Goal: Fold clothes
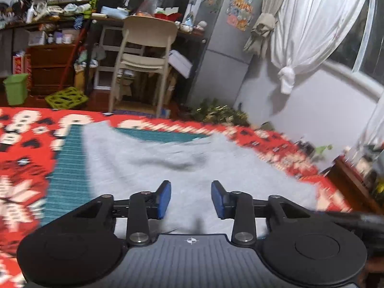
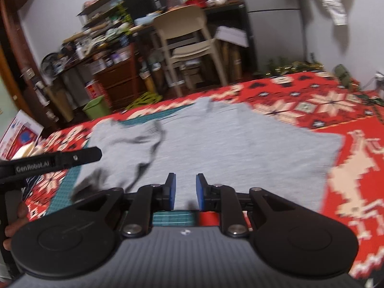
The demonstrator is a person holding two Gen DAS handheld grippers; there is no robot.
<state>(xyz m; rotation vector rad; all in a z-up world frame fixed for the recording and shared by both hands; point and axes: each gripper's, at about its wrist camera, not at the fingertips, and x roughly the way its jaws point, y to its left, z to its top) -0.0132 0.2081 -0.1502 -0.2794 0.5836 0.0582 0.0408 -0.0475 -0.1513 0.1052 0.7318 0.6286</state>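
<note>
Item: left gripper (image 1: pixel 190 198), fingers apart, nothing between them, hovering over the near part of the grey garment (image 1: pixel 192 158).

Item: right gripper (image 2: pixel 186 192), fingers a narrower gap apart, also holding nothing, above the garment's near hem (image 2: pixel 189 206). We saw part of the other gripper's handle and a hand (image 2: pixel 14 218) at the left edge of the right wrist view.

Item: grey garment, spread mostly flat on a teal cutting mat (image 1: pixel 67 168) laid over a red patterned blanket (image 2: pixel 348 168). One portion lay bunched and turned over (image 2: pixel 134 144) on its left side.

Handling note: we judged the fold would go best with that bunched part smoothed first, each gripper pinching a single layer at an edge, both lifting evenly. Both views were blurred; seams could not be read.

Beyond: green bin (image 1: pixel 15 90), cream chair (image 1: pixel 146 55) at a cluttered desk (image 1: pixel 112 19), grey refrigerator with magnets (image 1: pixel 228 36), knotted white curtain (image 1: pixel 312 24).
</note>
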